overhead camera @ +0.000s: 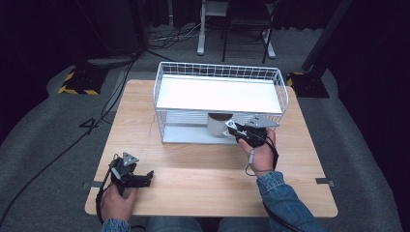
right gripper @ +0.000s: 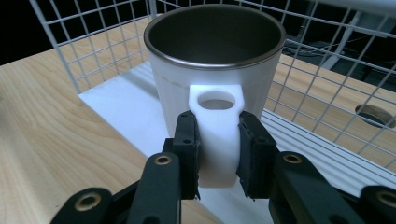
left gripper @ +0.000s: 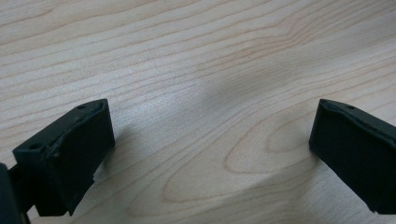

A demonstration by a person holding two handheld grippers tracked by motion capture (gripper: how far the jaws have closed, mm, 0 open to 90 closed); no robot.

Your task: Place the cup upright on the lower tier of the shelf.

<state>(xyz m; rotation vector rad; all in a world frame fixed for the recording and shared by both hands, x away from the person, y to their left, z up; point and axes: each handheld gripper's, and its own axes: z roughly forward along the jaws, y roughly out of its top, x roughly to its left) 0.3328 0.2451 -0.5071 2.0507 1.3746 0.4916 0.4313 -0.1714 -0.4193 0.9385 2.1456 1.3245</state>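
Note:
A white mug (right gripper: 205, 65) with a dark inside stands upright on the lower shelf of a white wire rack (overhead camera: 220, 101); from above the mug (overhead camera: 217, 124) shows under the top shelf. My right gripper (right gripper: 218, 140) is shut on the mug's white handle (right gripper: 217, 135), one black pad on each side. The same gripper (overhead camera: 234, 130) reaches into the rack's front opening from the right. My left gripper (overhead camera: 145, 178) rests low over the wooden table (overhead camera: 193, 183) near its front left corner. It (left gripper: 210, 135) is open, with bare wood between the jaws.
The rack has a flat white top shelf (overhead camera: 220, 94) and wire mesh sides (right gripper: 93, 46). A round hole (right gripper: 376, 114) in the tabletop shows through the mesh. Chair and desk legs (overhead camera: 232, 34) stand on the grey floor beyond the table.

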